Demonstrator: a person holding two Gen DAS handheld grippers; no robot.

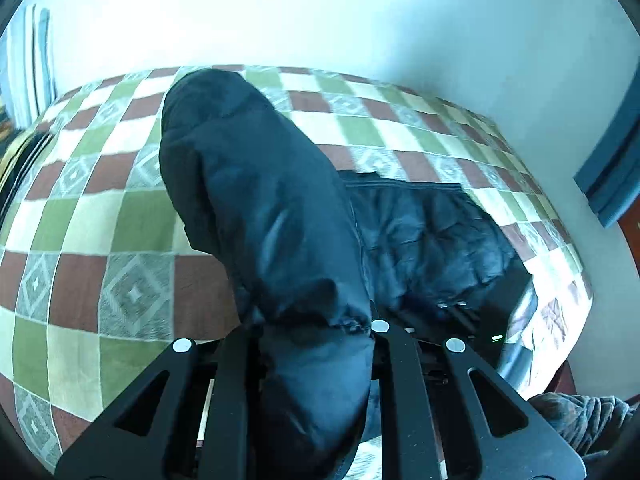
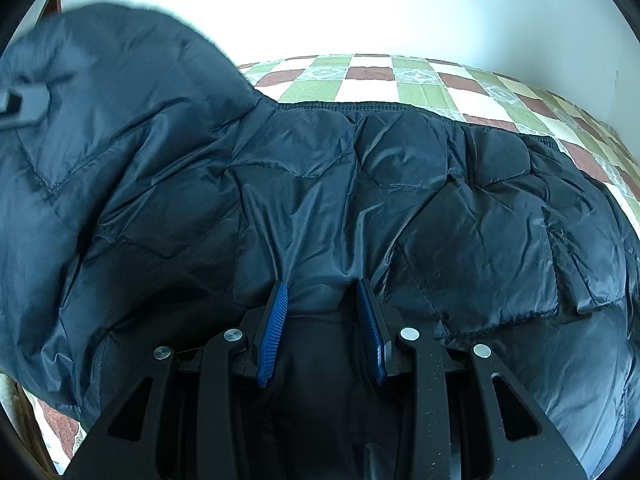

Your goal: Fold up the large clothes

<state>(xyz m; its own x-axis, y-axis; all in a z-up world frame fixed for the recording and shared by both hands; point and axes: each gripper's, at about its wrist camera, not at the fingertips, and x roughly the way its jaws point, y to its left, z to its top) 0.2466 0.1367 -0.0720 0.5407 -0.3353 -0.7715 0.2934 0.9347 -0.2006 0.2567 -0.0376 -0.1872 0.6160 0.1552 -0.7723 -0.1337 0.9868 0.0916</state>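
A dark navy quilted puffer jacket (image 2: 360, 208) lies on a checked bedspread (image 2: 420, 84). In the left wrist view its sleeve (image 1: 256, 184) rises off the bed, and my left gripper (image 1: 312, 320) is shut on the sleeve's cuff end; the fingertips are hidden by fabric. The jacket's body (image 1: 432, 236) lies flat to the right. In the right wrist view my right gripper (image 2: 324, 296) has its blue pads (image 2: 276, 320) apart with a bunch of jacket fabric pressed between them near the edge closest to me. The lifted sleeve (image 2: 100, 120) fills that view's left.
The bedspread (image 1: 100, 216) of green, red and cream squares covers the bed to the left and behind the jacket. A white wall stands behind the bed. A blue curtain (image 1: 612, 168) hangs at the right, striped fabric (image 1: 28, 60) at the far left.
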